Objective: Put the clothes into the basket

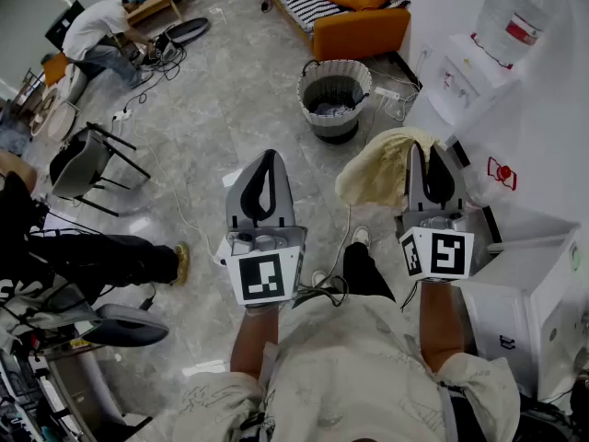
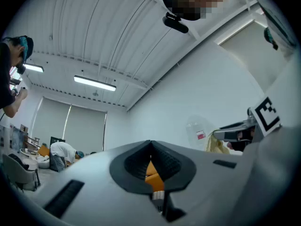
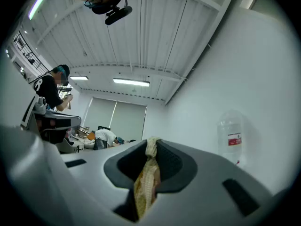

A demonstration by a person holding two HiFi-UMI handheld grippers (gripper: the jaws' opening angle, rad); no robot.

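Observation:
A pale yellow cloth (image 1: 377, 175) hangs bunched from my right gripper (image 1: 433, 149), which is shut on it and held up at about chest height. In the right gripper view the cloth (image 3: 147, 178) is pinched between the jaws and trails down. My left gripper (image 1: 268, 156) is raised beside it, shut, with nothing between its jaws. In the left gripper view only a sliver of orange sofa shows through the jaws' gap. The round ribbed grey basket (image 1: 333, 74) stands on the floor ahead, with dark clothes inside it.
An orange sofa (image 1: 361, 26) with a striped cover stands beyond the basket. A water dispenser (image 1: 480, 63) and a white cabinet (image 1: 529, 284) line the right wall. At the left are a chair (image 1: 83, 159), a crouching person (image 1: 101, 35) and another person's legs (image 1: 92, 256). Cables trail across the floor.

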